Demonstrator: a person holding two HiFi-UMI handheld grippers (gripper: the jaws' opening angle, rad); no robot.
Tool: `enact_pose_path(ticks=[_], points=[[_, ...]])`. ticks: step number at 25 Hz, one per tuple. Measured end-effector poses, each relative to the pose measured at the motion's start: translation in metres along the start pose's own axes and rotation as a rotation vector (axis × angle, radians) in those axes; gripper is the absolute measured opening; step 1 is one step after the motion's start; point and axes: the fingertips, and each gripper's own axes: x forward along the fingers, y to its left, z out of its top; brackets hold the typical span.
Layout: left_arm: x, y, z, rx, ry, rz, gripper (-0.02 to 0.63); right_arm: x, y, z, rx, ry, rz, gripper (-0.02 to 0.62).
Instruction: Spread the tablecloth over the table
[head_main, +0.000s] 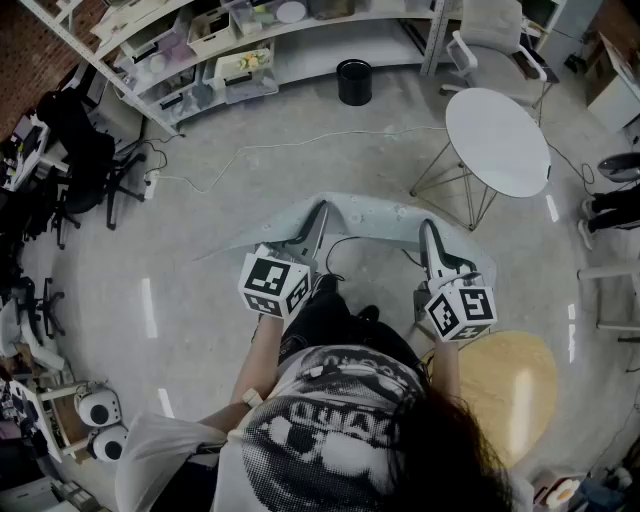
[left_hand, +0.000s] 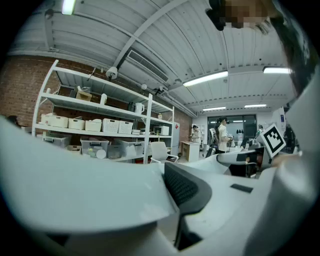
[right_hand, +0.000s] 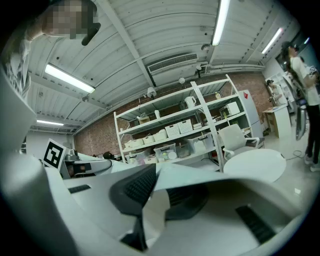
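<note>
A pale grey-blue tablecloth hangs stretched in the air in front of the person, above the floor. My left gripper is shut on its left edge and my right gripper on its right edge. In the left gripper view the tablecloth drapes over one jaw and runs under the black pad. The right gripper view has a fold of tablecloth pinched between the dark pads. The round white table stands on thin legs to the far right, apart from the cloth; the right gripper view also catches this table.
A round yellow top sits close by the person's right side. A black bin and white shelves with boxes line the far wall. A white office chair stands behind the table. A cable crosses the floor; dark chairs crowd the left.
</note>
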Motion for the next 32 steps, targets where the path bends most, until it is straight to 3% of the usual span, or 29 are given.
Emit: enact_pose_path(ticks=[19, 25, 32], points=[[-0.01, -0.03, -0.001, 0.0, 0.022, -0.013, 0.048, -0.035, -0.006, -0.007, 0.076, 0.006, 0.011, 0.052], [0.013, -0.041, 0.0, 0.014, 0.035, -0.049, 0.046, -0.037, -0.028, -0.007, 0.116, 0.002, -0.023, 0.052], [0.048, -0.04, -0.005, -0.026, 0.056, -0.074, 0.048, -0.019, -0.057, -0.002, 0.109, 0.005, -0.044, 0.051]])
